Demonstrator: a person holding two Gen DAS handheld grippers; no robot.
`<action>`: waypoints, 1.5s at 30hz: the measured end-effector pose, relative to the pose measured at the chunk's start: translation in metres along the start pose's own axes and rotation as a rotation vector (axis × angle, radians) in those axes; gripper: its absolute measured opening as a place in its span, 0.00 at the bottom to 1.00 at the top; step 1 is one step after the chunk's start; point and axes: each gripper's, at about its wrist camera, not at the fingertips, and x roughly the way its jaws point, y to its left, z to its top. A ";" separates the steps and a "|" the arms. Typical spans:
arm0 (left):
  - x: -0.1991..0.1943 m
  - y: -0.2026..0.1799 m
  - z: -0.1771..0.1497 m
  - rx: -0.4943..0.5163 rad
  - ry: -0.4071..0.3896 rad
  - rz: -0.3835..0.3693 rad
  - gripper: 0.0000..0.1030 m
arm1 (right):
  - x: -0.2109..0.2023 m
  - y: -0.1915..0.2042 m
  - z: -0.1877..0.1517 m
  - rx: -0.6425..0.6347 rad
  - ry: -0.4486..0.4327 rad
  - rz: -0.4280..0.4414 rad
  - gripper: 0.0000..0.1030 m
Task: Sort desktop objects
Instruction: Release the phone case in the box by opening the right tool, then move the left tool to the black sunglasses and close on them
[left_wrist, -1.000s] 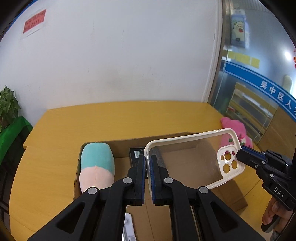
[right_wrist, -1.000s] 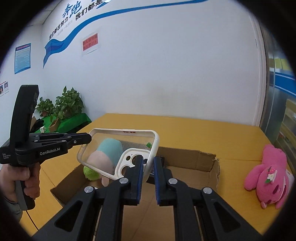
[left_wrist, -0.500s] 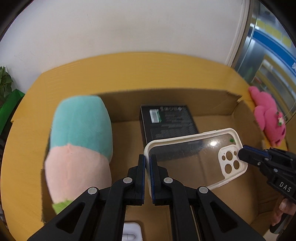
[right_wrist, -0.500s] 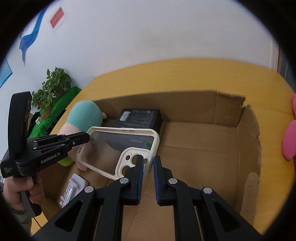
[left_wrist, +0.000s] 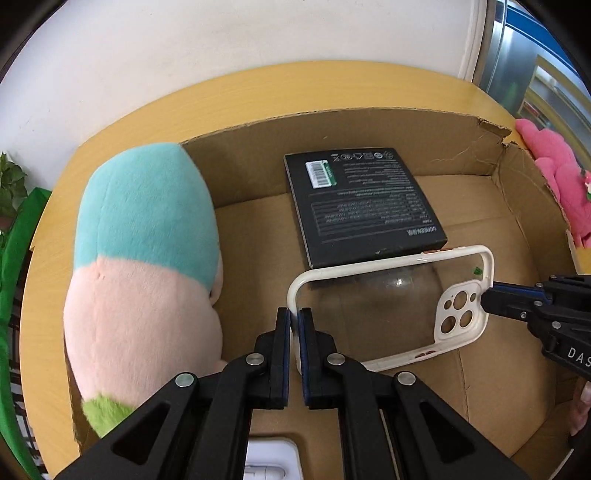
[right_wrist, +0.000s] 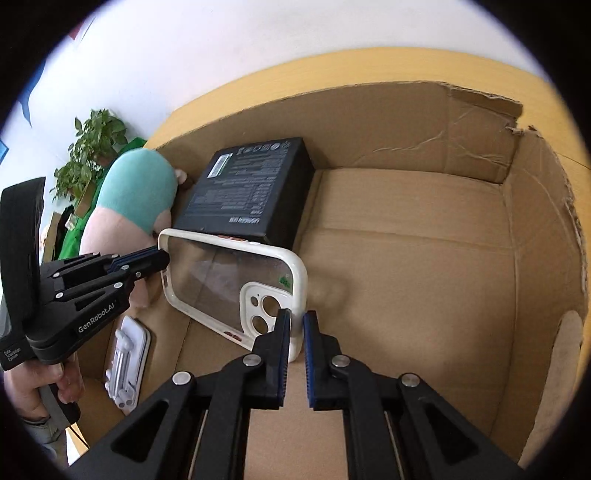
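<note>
A clear phone case (left_wrist: 458, 314) with a cream rim hangs level just above the floor of an open cardboard box (left_wrist: 369, 129). My left gripper (left_wrist: 294, 314) is shut on the rim of its plain end. My right gripper (right_wrist: 296, 317) has the rim of the camera-hole end of the phone case (right_wrist: 255, 299) between its pads, and its jaws are closing on it. Across the case, each view shows the other gripper: the right gripper (left_wrist: 487, 295) and the left gripper (right_wrist: 162, 258).
In the cardboard box (right_wrist: 406, 122) lie a black carton (left_wrist: 362, 206), a teal and pink plush (left_wrist: 144, 258) along the left wall and a white plastic item (right_wrist: 125, 362) near the front. A pink plush toy (left_wrist: 557, 177) sits on the table outside, right of the box.
Both grippers have come down with the case from above the box rim into the box, and both views have tilted downward. Both grips have held throughout.
</note>
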 end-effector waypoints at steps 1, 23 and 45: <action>-0.001 -0.001 -0.001 0.001 0.003 0.002 0.03 | 0.002 0.002 -0.001 -0.006 0.010 -0.004 0.07; -0.219 -0.010 -0.113 -0.078 -0.630 -0.016 0.83 | -0.171 0.081 -0.135 -0.283 -0.415 -0.227 0.76; -0.164 -0.095 -0.208 -0.076 -0.305 -0.321 0.83 | -0.131 0.010 -0.283 -0.217 -0.164 -0.059 0.76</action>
